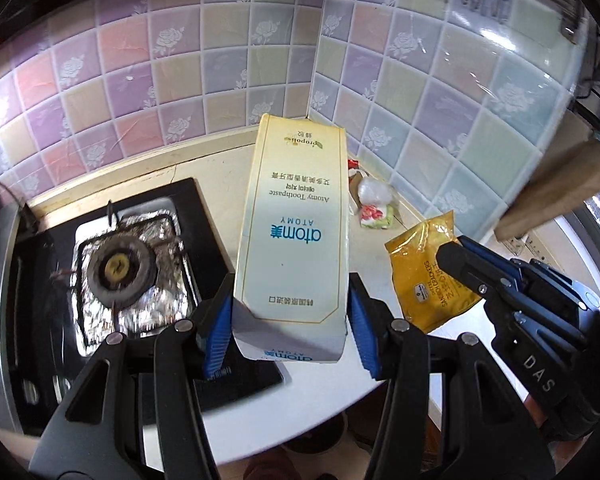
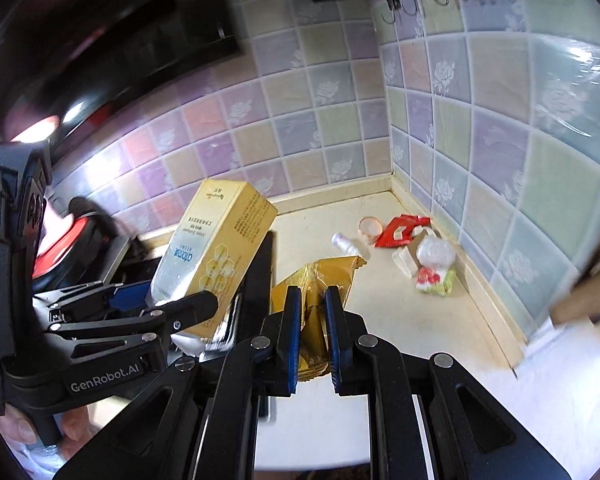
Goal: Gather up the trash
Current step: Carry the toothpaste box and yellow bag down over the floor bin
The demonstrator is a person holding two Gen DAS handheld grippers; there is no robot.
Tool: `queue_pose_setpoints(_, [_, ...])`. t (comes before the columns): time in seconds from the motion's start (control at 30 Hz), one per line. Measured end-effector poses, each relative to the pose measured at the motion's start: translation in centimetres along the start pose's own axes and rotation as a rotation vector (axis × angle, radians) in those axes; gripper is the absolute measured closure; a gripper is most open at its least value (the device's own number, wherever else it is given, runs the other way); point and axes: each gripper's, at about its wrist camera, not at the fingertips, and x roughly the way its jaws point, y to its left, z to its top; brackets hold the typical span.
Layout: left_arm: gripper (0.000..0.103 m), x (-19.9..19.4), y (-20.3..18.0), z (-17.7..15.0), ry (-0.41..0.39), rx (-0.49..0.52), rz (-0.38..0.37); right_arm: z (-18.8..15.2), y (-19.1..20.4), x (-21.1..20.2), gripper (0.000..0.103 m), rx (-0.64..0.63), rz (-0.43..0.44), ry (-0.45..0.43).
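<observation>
Clearly left gripper (image 1: pixel 290 320) clamps stiff, light toothpaste box (image 1: pixel 296 216) at base; right gripper (image 2: pixel 313 332) pinches crinkly, probably slippery cracker wrapper (image 2: pixel 316 280) mid-fold.

At the bottom centre of the frame, the right hand-held gripper (image 2: pixel 313 320) pinches a yellow snack wrapper (image 2: pixel 318 280) between its blue pads. At the left, the left hand-held gripper (image 2: pixel 172 300) holds a toothpaste box (image 2: pixel 216 248), which tilts toward the upper right. Right of centre, small trash (image 2: pixel 420 248) lies on the pale surface (image 2: pixel 400 320), near the tiled wall (image 2: pixel 500 160).
</observation>
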Motion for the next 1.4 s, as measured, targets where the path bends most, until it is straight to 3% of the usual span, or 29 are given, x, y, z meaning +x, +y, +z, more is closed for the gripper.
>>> queue_pose_setpoints(0.33, [0.054, -6.5, -3.8, -11.6, 0.041, -0.006, 0.022, -10.7, 0.5, -8.9, 0.092, 0.009, 0.069, 0.06])
queue_pose_setpoints(0.7, [0.054, -6.5, -6.5, -22.2, 0.152, 0.046, 0.018, -23.3, -1.0, -11.4, 0.092, 0.065, 0.053, 0.177])
queue_pose_setpoints(0.97, [0.054, -1.5, -6.5, -28.7, 0.308, 0.051, -0.027, -32.1, -2.2, -8.2, 0.092, 0.104, 0.006, 0.32])
queue_pose_setpoints(1.13, [0.054, 3.5, -5.9, -33.0, 0.408, 0.068, -0.058, -37.1, -2.9, -4.0, 0.092, 0.125, -0.022, 0.411])
queue_pose_setpoints(1.4, [0.054, 15.6, -3.8, -42.3, 0.555, 0.075, -0.086, -46.1, -5.1, 5.0, 0.092, 0.161, -0.065, 0.503])
